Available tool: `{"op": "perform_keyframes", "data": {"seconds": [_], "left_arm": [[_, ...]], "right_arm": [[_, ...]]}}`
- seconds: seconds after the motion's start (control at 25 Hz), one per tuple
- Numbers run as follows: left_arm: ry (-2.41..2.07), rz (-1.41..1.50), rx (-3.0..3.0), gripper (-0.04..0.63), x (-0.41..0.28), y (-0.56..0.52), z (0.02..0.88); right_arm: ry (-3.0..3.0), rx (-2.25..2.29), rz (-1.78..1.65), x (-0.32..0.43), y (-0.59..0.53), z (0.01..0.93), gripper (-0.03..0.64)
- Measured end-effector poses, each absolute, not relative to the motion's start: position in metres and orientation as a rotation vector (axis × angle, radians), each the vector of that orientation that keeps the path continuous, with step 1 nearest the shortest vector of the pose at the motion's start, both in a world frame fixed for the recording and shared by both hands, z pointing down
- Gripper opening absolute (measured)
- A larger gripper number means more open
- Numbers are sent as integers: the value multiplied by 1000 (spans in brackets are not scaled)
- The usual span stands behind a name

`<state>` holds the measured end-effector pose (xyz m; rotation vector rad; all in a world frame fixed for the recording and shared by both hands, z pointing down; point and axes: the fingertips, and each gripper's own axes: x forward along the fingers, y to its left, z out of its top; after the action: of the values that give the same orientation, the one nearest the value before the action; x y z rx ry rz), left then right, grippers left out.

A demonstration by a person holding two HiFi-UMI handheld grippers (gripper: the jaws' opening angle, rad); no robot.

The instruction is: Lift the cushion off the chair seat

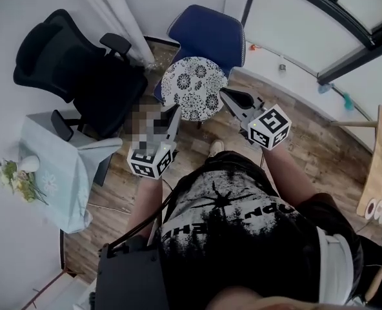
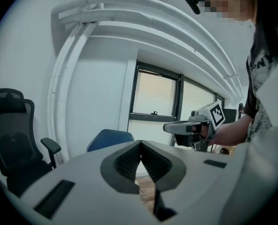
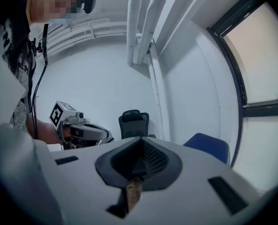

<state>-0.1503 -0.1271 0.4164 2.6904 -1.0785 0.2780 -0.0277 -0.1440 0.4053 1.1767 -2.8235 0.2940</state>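
Observation:
A round white cushion with a black flower pattern (image 1: 193, 88) lies on the seat of a blue chair (image 1: 210, 34) in the head view. My left gripper (image 1: 173, 110) hovers just short of the cushion's near left edge, jaws shut and empty. My right gripper (image 1: 223, 93) hangs by the cushion's near right edge, also shut with nothing in it. Neither touches the cushion. The left gripper view shows its closed jaws (image 2: 140, 146), the blue chair's back (image 2: 108, 138) and the right gripper (image 2: 169, 127). In the right gripper view the cushion is hidden behind the closed jaws (image 3: 141, 142).
A black office chair (image 1: 75, 70) stands left of the blue chair. A small table under a pale cloth (image 1: 55, 173) with a vase of flowers (image 1: 23, 170) sits at the left. White pipes (image 1: 123, 18) run down the corner. A wooden board (image 1: 378, 166) leans at the right.

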Motion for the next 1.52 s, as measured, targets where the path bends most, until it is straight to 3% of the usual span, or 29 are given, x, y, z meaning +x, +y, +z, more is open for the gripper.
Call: {"op": "perform_keyframes", "data": {"seconds": [0.6,1.52], "left_arm": [[-951,351,2734,12,-104,-216,433],[-385,428,2890,12,-65,-297,442]], "right_arm": [[-2769,1283,373,14,-204,424,18],[-2554,1769,442,25,-251,437,18]]}}
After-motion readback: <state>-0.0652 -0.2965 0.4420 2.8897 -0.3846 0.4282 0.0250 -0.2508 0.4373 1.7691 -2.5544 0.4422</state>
